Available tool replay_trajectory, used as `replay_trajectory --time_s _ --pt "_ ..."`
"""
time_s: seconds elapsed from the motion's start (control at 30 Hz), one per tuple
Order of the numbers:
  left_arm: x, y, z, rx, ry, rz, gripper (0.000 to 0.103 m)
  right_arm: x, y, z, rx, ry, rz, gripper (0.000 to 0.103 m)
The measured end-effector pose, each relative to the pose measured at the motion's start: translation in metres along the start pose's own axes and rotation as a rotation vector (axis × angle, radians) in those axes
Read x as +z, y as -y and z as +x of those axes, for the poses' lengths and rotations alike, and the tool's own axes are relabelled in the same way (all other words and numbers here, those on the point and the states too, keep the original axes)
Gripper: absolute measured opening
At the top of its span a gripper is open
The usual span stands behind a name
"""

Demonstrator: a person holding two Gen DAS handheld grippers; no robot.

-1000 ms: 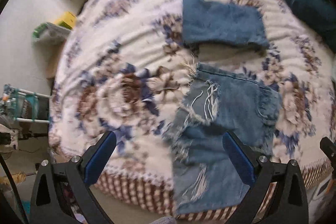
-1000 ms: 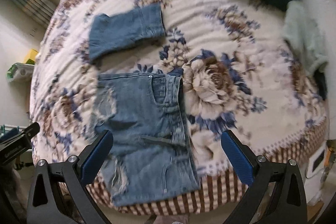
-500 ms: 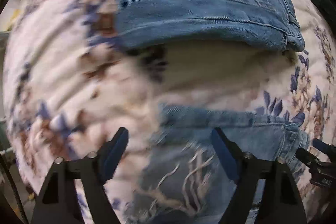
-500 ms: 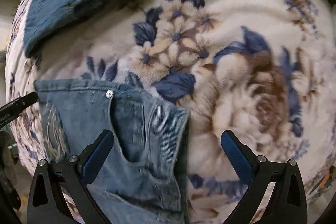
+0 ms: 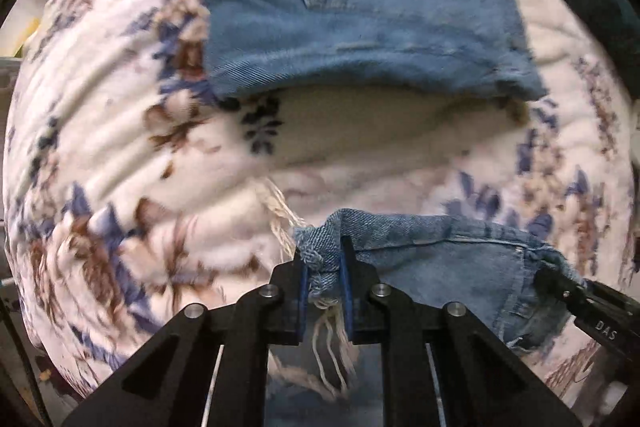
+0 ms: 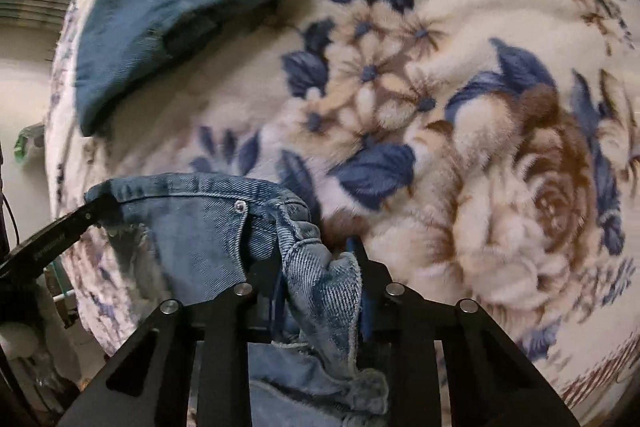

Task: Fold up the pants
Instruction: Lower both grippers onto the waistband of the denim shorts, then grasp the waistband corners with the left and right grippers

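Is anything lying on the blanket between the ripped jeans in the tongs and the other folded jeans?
No. Both tongs, left and right, already pinch the ripped jeans. Between them and the folded jeans only bare flowered blanket shows.

The lower part of the jeans (image 5: 448, 267) is hidden behind the left tool (image 5: 323, 267). The folded denim piece (image 5: 360, 11) and the floral blanket (image 6: 480, 107) are blurred.
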State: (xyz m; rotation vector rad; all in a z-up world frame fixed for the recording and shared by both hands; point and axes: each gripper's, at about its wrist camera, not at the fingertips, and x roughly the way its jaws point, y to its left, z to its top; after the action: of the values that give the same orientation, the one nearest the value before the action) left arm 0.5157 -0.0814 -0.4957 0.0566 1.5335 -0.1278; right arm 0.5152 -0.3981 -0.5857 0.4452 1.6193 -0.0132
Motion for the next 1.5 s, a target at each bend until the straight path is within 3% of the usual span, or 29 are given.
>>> replay_trajectory --time_s 0.2,0.3,0.5,0.63,0.73,0.87,0.97,1.03,1.07,1.1,1.17,1.27,1.4,1.5 --pt "-0.060 -0.010 -0.079 -0.025 0.091 -0.050 0.011 -0.037 -0.010 -0.058 0.017 0.053 -0.032 0.029" --pt "-0.090 -0.004 -0.102 -0.042 0.116 -0.094 0.011 -0.074 -0.008 -0.085 0.032 0.073 -0.042 0.029" --pt "-0.195 -0.010 -0.128 -0.071 0.100 -0.141 0.011 -0.179 -0.014 -0.114 0.033 0.081 -0.071 0.028" --pt "-0.273 -0.012 -0.110 -0.061 0.031 -0.150 0.011 -0.243 -0.005 -0.103 0.002 0.052 -0.082 0.028" --pt "-0.328 -0.010 -0.073 -0.048 -0.050 -0.147 0.011 -0.286 0.010 -0.080 -0.028 0.010 -0.071 0.028" --pt "-0.369 -0.001 -0.019 -0.044 -0.170 -0.119 0.015 -0.327 0.031 -0.045 -0.080 -0.032 -0.057 0.029" --pt "-0.388 0.001 0.001 -0.022 -0.204 -0.104 0.017 -0.347 0.047 -0.017 -0.120 -0.089 -0.035 0.039" --pt "-0.400 -0.001 0.000 0.010 -0.204 -0.099 0.019 -0.357 0.057 -0.002 -0.163 -0.163 -0.032 0.071" --pt "-0.406 -0.004 -0.003 0.019 -0.207 -0.109 0.021 -0.362 0.061 0.001 -0.148 -0.188 -0.030 0.076" --pt "-0.413 -0.007 -0.008 0.016 -0.206 -0.126 0.025 -0.368 0.065 0.002 -0.125 -0.207 -0.034 0.077" --pt "-0.428 -0.011 -0.021 0.016 -0.205 -0.131 0.053 -0.378 0.072 -0.005 -0.153 -0.219 -0.056 0.077" --pt "-0.434 -0.023 -0.046 0.009 -0.171 -0.169 0.077 -0.387 0.093 -0.025 -0.169 -0.210 -0.003 0.077" --pt "-0.384 -0.043 -0.070 -0.050 -0.068 -0.245 0.078 -0.372 0.116 -0.069 -0.215 -0.078 0.102 0.077" --pt "-0.324 -0.058 -0.062 -0.111 0.003 -0.297 0.078 -0.347 0.121 -0.084 -0.084 0.013 0.167 0.077"
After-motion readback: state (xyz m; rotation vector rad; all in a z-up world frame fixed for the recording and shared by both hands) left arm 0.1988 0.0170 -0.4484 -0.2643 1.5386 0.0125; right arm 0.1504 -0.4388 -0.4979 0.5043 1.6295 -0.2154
